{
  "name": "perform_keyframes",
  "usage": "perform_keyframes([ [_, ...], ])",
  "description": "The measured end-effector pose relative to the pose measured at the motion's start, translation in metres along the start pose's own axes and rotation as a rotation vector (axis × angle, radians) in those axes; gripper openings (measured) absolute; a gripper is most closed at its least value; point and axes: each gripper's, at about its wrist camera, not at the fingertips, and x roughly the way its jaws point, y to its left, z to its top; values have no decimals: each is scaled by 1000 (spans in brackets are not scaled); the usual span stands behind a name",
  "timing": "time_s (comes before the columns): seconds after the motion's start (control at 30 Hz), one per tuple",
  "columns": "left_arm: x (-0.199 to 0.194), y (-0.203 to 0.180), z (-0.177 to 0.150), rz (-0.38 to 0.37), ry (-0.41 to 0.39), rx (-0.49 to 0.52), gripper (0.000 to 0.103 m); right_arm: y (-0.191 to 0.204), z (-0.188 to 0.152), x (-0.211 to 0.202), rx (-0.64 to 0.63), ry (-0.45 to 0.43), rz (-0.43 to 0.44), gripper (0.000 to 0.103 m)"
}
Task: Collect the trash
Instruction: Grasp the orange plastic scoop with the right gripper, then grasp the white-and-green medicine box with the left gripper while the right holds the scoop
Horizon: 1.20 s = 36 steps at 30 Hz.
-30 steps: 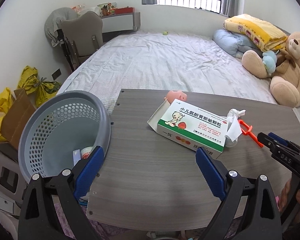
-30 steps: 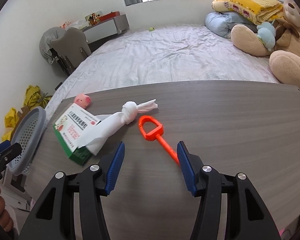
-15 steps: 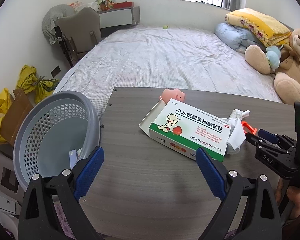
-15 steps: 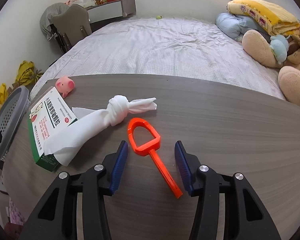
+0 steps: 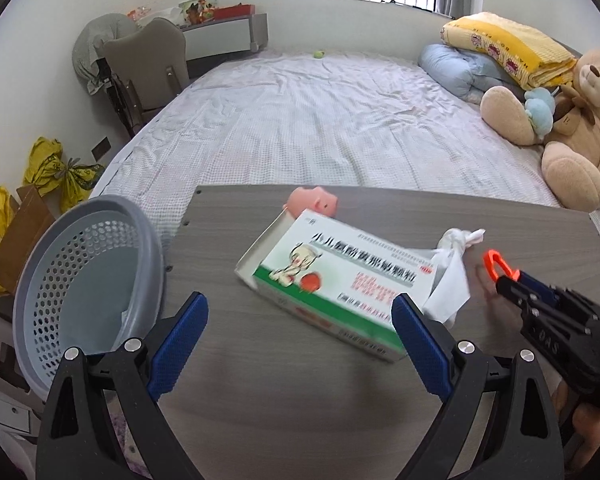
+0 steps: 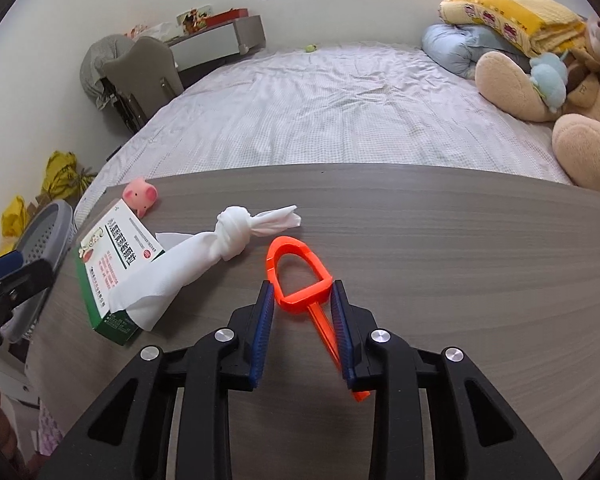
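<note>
An orange plastic tool (image 6: 300, 276) lies on the grey wooden table (image 6: 460, 248). My right gripper (image 6: 302, 300) has its jaws closed in around the tool's looped head, touching both sides. A knotted white tissue (image 6: 204, 256) lies left of it, draped over a green and white medicine box (image 6: 112, 264). In the left wrist view the box (image 5: 332, 276) sits just ahead of my left gripper (image 5: 300, 320), which is wide open and empty. The tissue (image 5: 452, 264) and orange tool (image 5: 496, 264) lie to the right there. A grey perforated basket (image 5: 88, 276) stands at the table's left edge.
A pink pig toy (image 5: 312, 200) sits behind the box; it also shows in the right wrist view (image 6: 140, 196). A bed (image 5: 320, 120) with teddy bear (image 5: 572, 136) and folded bedding lies beyond the table. Yellow bags (image 5: 56, 172) and a chair (image 5: 148, 68) stand at left.
My right gripper moved forward over the orange tool and narrowed its jaws onto the looped head. My left gripper shifted forward and right toward the box, staying open.
</note>
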Motion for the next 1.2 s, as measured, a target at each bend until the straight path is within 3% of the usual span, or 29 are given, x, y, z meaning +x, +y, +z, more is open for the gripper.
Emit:
perform_keyframes([
  [0.23,17,-41,27,16,-36,63,91,-15,-5,-18,42,-24,21,28],
  [0.57,59,-71,40,92,12,132,91,-33,-12,-33,87,-41,61,28],
  [0.73,71,-65,34,91,77,114,91,-39,-14,-36,96,-44,63,28],
  [1.2,26,-17,-19,115,89,143,91,-36,-11,-47,97,-75,93,28],
])
